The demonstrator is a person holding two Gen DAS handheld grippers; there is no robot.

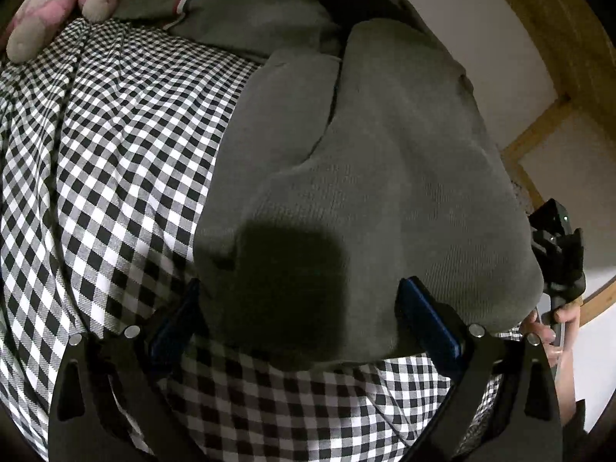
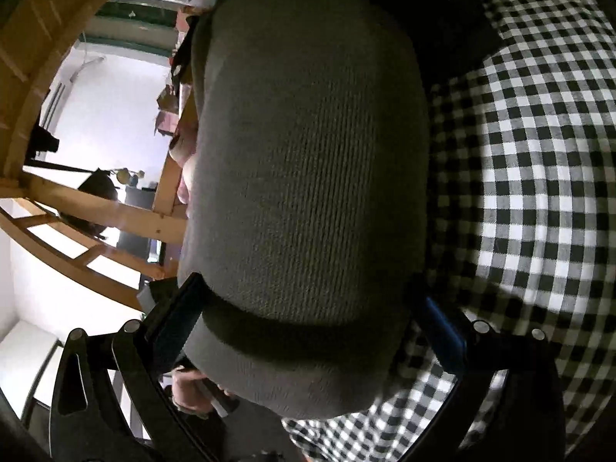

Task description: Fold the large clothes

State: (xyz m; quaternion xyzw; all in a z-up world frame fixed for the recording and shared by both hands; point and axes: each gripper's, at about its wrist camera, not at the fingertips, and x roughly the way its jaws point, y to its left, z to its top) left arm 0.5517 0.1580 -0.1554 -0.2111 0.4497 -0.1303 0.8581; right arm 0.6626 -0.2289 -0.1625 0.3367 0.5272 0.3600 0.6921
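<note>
A folded olive-grey knit garment [image 1: 365, 177] lies on a black-and-white checked sheet [image 1: 115, 154]. My left gripper [image 1: 298, 315] is open, its blue-padded fingers [image 1: 427, 319] straddling the garment's near folded edge. In the right wrist view the same garment [image 2: 308, 177] fills the middle as a thick folded bundle. My right gripper [image 2: 304, 319] is open wide around the bundle's end, one pad [image 2: 177, 323] on each side, touching or nearly touching the cloth. The right gripper's body and the hand holding it [image 1: 558, 269] show at the left wrist view's right edge.
A pink and grey soft toy [image 1: 54, 4] lies at the far left on the checked sheet [image 2: 539, 192]. A wooden bed frame [image 1: 558, 57] and white wall run along the right. In the right wrist view, wooden rails [image 2: 96, 208] and room clutter are at left.
</note>
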